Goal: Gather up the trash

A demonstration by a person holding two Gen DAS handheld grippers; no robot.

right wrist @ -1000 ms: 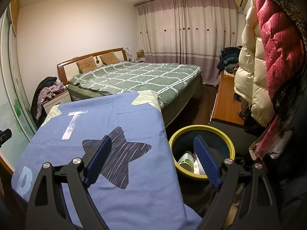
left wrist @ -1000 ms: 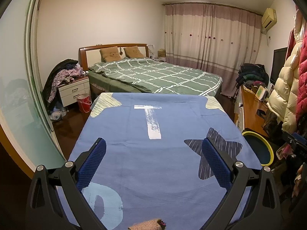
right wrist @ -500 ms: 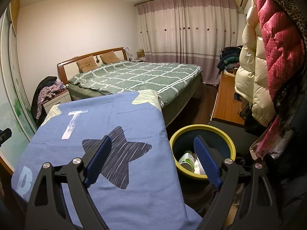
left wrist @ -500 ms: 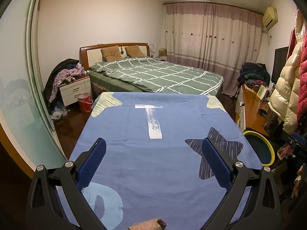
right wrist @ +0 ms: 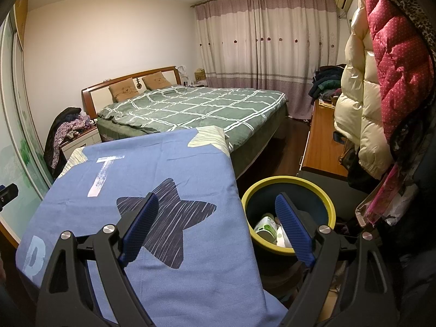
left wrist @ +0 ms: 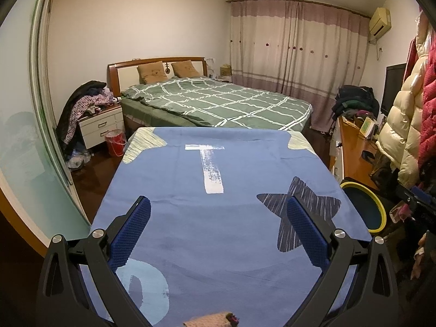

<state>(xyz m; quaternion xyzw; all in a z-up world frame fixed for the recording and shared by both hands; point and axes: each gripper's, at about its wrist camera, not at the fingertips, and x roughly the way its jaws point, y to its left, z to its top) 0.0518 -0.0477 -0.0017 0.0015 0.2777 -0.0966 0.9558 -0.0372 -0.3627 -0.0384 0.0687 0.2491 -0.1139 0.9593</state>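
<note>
A yellow-rimmed dark bin (right wrist: 286,188) stands to the right of a table covered in a blue cloth (right wrist: 152,174). Inside it lie a green-and-white can (right wrist: 265,226) and other pale trash. My right gripper (right wrist: 216,215) is open and empty, above the table's right edge and the bin. My left gripper (left wrist: 218,218) is open and empty over the blue cloth (left wrist: 218,190). The bin's rim (left wrist: 377,201) shows at the right in the left wrist view. A small brownish knitted thing (left wrist: 211,320) lies at the cloth's near edge.
A bed with a green checked cover (left wrist: 218,103) stands behind the table. A nightstand piled with clothes (left wrist: 98,120) and a red bucket (left wrist: 115,143) are at left. A wooden desk (right wrist: 324,141) and hanging puffer coats (right wrist: 381,81) crowd the right.
The left wrist view has shifted slightly; the right wrist view is almost unchanged. Both grippers stay open and empty.
</note>
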